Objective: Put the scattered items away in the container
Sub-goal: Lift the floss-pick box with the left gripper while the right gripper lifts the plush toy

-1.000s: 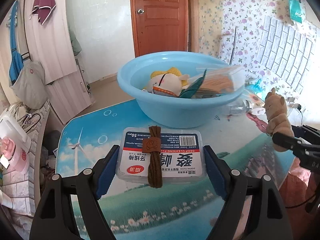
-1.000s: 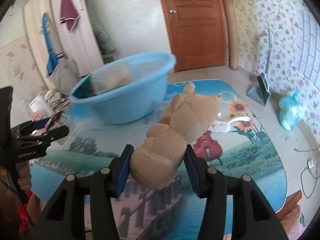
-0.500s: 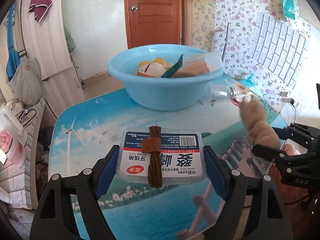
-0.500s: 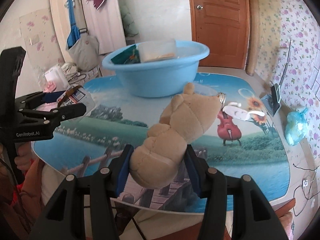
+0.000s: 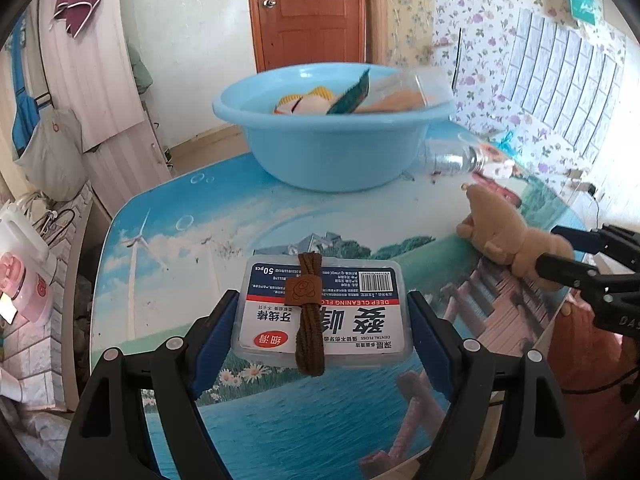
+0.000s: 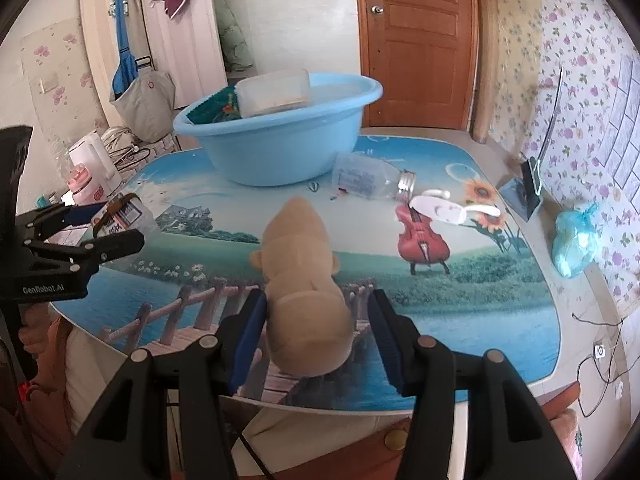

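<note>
left gripper point(image 5: 322, 322) pinching clear plastic floss box point(image 5: 322, 312), long axis across jaws | right gripper point(image 6: 318, 334) spread, tan plush toy point(image 6: 304, 292) loose between its fingers, lower centre | light-blue round plastic basin point(image 6: 280, 148) upper centre, straight ahead of both, open tabletop between

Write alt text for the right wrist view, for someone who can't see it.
A tan plush toy lies between the right gripper's open fingers on a scenic-print table. Beyond it stands a blue basin holding items, with a clear bottle lying beside it.
</note>
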